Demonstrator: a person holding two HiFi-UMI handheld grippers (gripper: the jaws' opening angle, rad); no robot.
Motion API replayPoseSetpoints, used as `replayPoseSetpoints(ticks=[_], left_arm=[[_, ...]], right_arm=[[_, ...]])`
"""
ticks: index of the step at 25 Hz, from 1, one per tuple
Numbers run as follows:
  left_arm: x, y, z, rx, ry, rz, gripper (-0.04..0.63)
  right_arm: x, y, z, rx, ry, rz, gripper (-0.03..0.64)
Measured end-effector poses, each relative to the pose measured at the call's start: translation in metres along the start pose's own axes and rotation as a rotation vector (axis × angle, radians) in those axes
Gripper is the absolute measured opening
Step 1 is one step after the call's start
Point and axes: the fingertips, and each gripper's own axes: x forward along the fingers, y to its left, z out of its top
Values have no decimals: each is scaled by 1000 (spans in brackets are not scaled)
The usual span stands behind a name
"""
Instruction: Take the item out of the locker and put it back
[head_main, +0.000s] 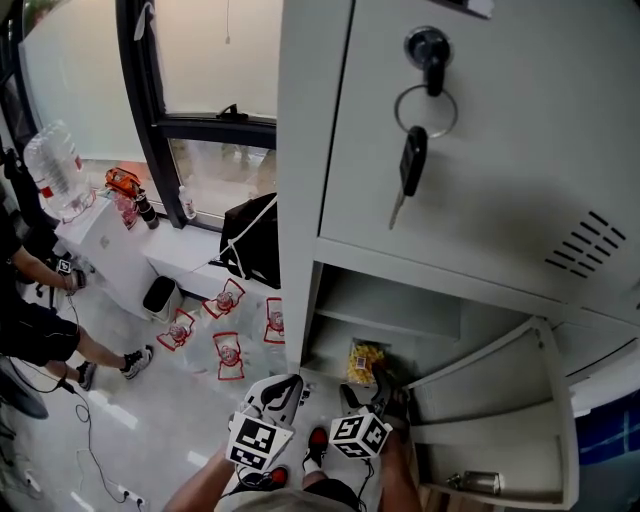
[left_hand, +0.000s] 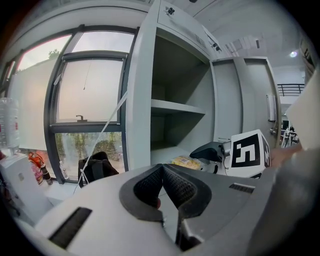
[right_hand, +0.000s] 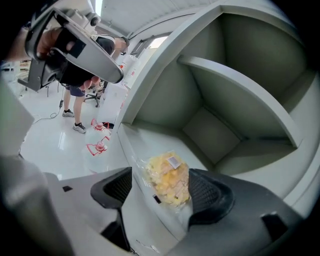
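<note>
Yellow snack bag (right_hand: 169, 184): 1 | right gripper (right_hand: 160, 176): 2 jaws apart

The locker (head_main: 450, 150) was smooth, matt grey painted sheet metal, its key (head_main: 412, 160) black plastic with a bright metal blade and ring. The snack bag (right_hand: 167, 180) was clear, glossy, crinkled plastic film. The right gripper (right_hand: 160, 175) had black, finely ribbed, matt pads (right_hand: 210, 192) on smooth grey plastic. The floor (head_main: 150, 420) shone glossy
</note>
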Motion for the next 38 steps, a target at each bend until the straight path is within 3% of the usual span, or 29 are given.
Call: replayPoseSetpoints(ticks=[4, 8, 13, 21, 27, 38], left_arm=[[0, 0, -1, -5, 0, 4, 21], [0, 0, -3, -8, 5, 5, 21], [-1, -3, -3, -4, 6, 2, 21], [-6, -5, 1, 6, -3, 6, 21], [-15, -11, 6, 15, -19, 0, 21], [-32, -25, 29, 55, -83, -26, 21]], right_arm=[[2, -1, -4, -31, 25, -6, 341], [-1, -1, -3, -58, 35, -13, 265], [-8, 4, -2, -73, 33, -1, 241], [-20, 3, 1, 18, 20, 26, 199], [-35, -8, 6, 163, -24, 9, 174], [-97, -50, 33, 527, -237, -44, 169]])
